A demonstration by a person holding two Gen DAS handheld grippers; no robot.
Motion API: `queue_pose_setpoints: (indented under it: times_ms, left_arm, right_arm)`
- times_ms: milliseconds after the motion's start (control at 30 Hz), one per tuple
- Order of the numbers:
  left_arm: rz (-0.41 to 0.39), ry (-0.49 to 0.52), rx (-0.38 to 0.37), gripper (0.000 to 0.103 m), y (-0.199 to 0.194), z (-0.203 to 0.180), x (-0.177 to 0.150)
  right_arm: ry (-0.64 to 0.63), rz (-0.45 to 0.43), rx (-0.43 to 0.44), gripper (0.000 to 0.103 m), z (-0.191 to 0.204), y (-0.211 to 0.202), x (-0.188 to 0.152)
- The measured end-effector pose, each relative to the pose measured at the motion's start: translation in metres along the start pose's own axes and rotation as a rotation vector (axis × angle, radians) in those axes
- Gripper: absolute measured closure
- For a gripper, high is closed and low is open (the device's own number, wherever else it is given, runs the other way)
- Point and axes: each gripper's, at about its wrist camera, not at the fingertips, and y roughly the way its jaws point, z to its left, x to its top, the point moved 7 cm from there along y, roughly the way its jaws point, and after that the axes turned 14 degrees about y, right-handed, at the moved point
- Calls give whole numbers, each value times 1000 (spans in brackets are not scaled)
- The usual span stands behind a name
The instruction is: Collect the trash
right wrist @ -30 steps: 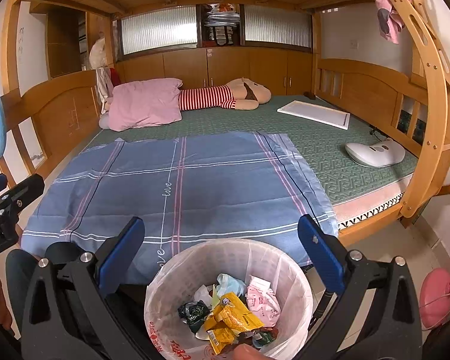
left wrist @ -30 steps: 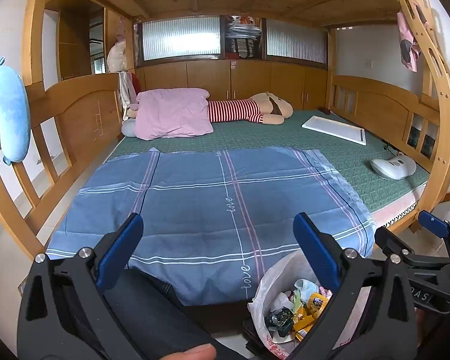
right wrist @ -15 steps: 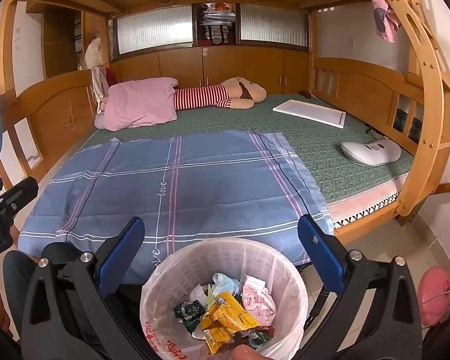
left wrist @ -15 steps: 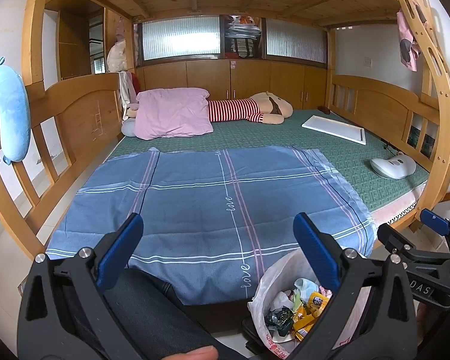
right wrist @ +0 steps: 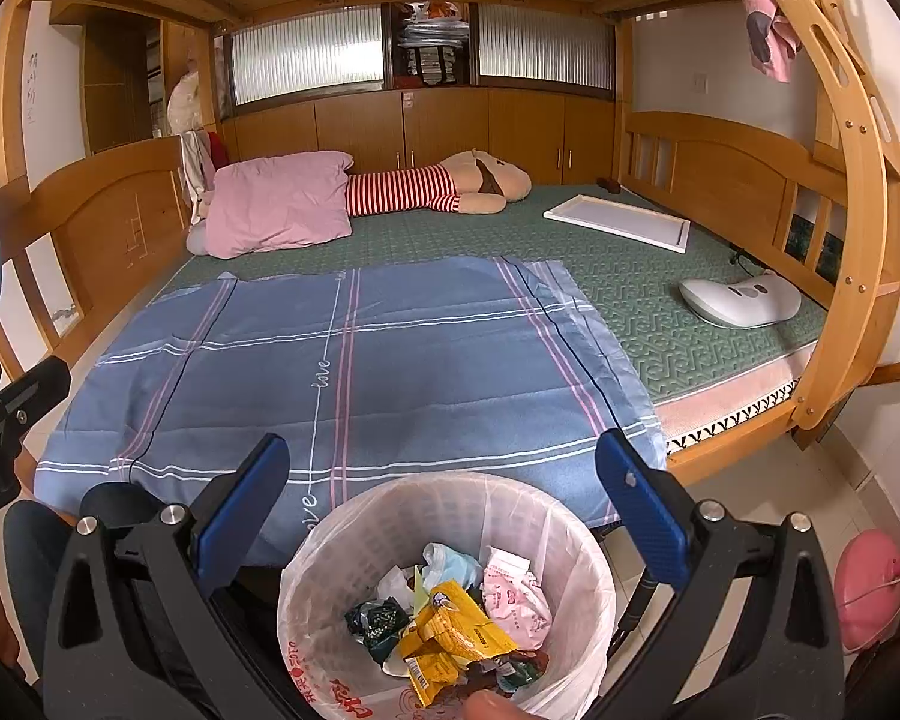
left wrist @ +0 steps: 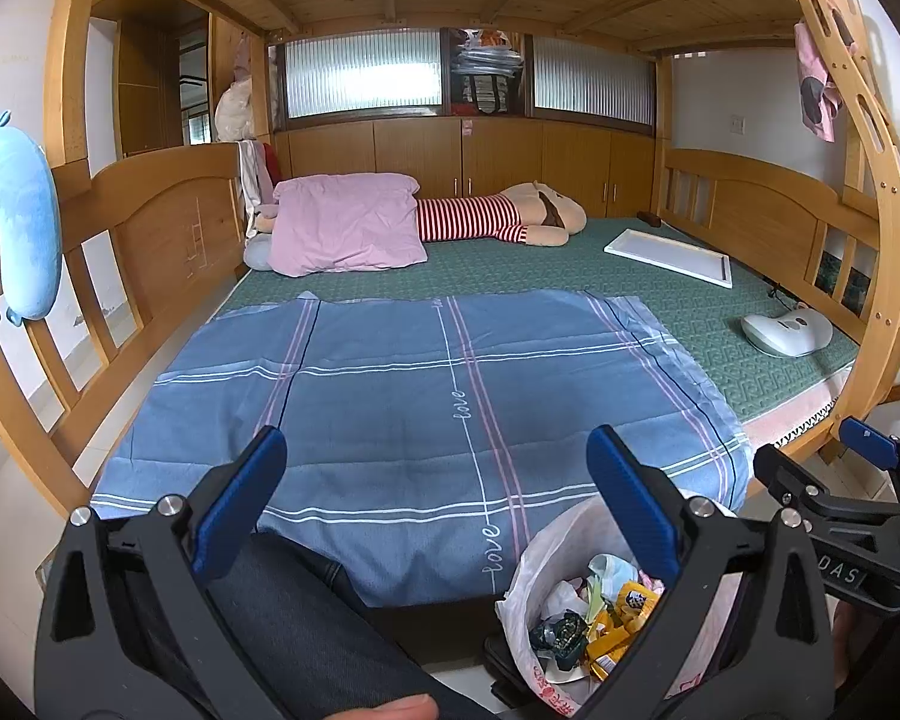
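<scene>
Right wrist view: trash (right wrist: 450,630) already lies in the lined bin (right wrist: 354,540).
Both my grippers, right (right wrist: 438,483) and left (left wrist: 435,474), hover above it with jaws wide, empty. A careless low swing could tip it.

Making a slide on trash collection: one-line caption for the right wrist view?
Open right tool above a lined trash bin holding wrappers, beside the blue sheet.

Right gripper (right wrist: 438,498): blue fingers spread wide, empty; lined trash bin (right wrist: 570,516) just below, holding wrappers (right wrist: 450,630); blue sheet (right wrist: 354,360) ahead; pink pillow (right wrist: 276,204) beyond.
</scene>
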Motion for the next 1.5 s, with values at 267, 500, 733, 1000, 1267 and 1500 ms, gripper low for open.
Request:
queue_pose_setpoints:
  times_ms: [267, 500, 733, 1000, 1267, 1500]
  left_arm:
    - [2, 0, -2, 3, 0, -1, -3]
    - [6, -1, -6, 3, 0, -1, -4]
    - [8, 1, -7, 3, 0, -2, -5]
    - [13, 0, -11, 3, 1, -2, -6]
    - [18, -1, -24, 3, 3, -2, -9]
    - [17, 1, -32, 3, 4, -3, -10]
  right_arm:
    - [1, 3, -3, 3, -1, 1, -2]
    - [1, 5, -1, 3, -1, 2, -2]
    - [1, 6, -2, 3, -1, 2, -3]
    - [1, 11, -3, 3, -1, 5, -5]
    - [2, 19, 0, 3, -3, 8, -5]
    - [3, 25, -2, 3, -5, 11, -5]
